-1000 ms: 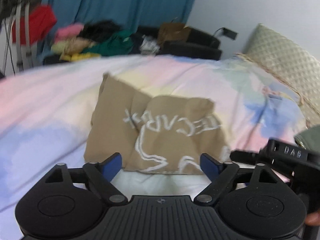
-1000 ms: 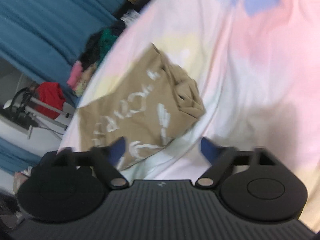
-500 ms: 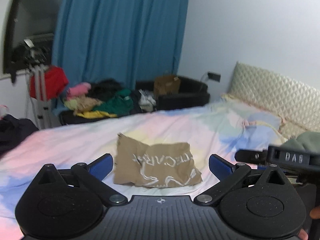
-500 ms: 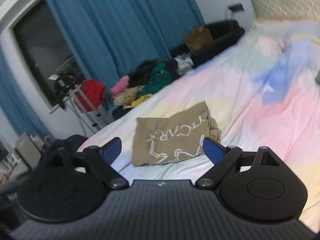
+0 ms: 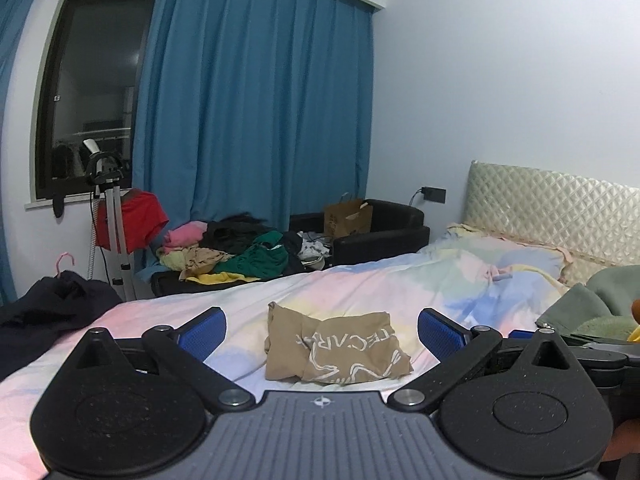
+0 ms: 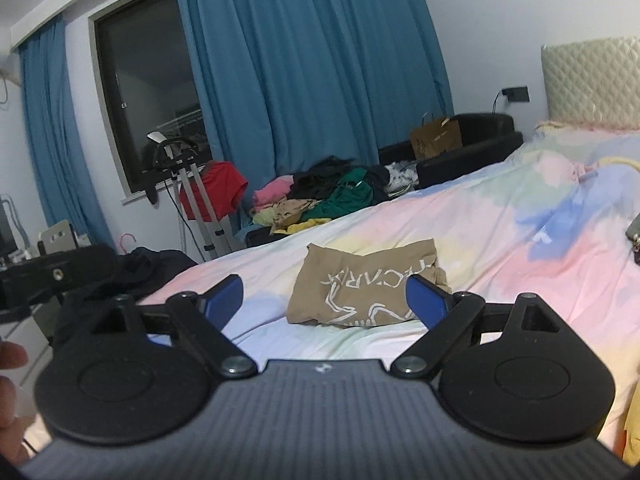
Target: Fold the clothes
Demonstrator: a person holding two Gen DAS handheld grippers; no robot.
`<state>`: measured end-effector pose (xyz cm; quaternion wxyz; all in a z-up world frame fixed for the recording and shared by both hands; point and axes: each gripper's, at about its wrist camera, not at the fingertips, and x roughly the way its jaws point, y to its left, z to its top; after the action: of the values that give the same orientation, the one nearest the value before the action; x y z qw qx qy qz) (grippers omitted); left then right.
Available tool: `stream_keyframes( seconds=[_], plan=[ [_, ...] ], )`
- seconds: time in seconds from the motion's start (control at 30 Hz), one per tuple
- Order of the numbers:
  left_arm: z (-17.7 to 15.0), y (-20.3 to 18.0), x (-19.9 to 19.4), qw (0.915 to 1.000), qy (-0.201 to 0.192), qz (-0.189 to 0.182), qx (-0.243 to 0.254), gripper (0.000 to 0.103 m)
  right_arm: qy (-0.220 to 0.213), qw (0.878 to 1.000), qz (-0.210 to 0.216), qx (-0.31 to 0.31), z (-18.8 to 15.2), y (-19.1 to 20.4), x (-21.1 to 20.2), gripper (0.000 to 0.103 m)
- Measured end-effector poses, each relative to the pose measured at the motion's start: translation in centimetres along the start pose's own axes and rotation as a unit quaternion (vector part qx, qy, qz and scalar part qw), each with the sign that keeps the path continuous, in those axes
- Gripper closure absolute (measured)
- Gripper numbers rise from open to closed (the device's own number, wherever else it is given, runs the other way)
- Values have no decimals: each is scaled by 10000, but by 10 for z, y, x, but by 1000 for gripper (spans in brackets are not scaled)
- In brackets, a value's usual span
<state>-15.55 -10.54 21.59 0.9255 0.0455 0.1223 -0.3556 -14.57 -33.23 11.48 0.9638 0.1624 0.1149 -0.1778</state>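
A tan T-shirt (image 5: 336, 346) with white lettering lies folded into a small rectangle on the pastel bedspread (image 5: 400, 284); the right wrist view shows the same tan T-shirt (image 6: 366, 282). My left gripper (image 5: 322, 330) hangs open above and well short of it, blue pads wide apart with nothing between them. My right gripper (image 6: 324, 298) is open too, held back from the shirt and empty. Part of the right gripper's black body shows at the right edge of the left wrist view.
A heap of unfolded clothes (image 5: 236, 256) lies beyond the bed's far edge, beside a black armchair (image 5: 384, 228) holding a paper bag. A tripod (image 5: 114, 216) with a red garment stands at the left. Dark clothing (image 5: 48, 312) lies on the bed's left, green fabric (image 5: 584, 308) on its right.
Both grippers have pulled back and risen away from the folded shirt, which now looks smaller and farther off. Their view has tilted up from the bed to the room.
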Motion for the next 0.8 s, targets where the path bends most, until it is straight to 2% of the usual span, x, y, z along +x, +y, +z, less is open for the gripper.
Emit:
stream_keyframes(
  seconds=[0.23,0.47,0.63,0.8],
  plan=[
    [-29,8,6,9998,50,180,-35,0,-178,9994,-142,-250,-21,3,3,13],
    [-49,16,16,9996,113,275,-15,0,-80,9987,-316,-385,-47,3,16,13],
    [-64,23,15,9993,-31,374,-51,0,-214,9969,-397,-644,-55,10,19,13],
    [-76,31,16,9987,17,489,-175,0,-213,9961,-449,-727,-62,12,26,13]
  ],
)
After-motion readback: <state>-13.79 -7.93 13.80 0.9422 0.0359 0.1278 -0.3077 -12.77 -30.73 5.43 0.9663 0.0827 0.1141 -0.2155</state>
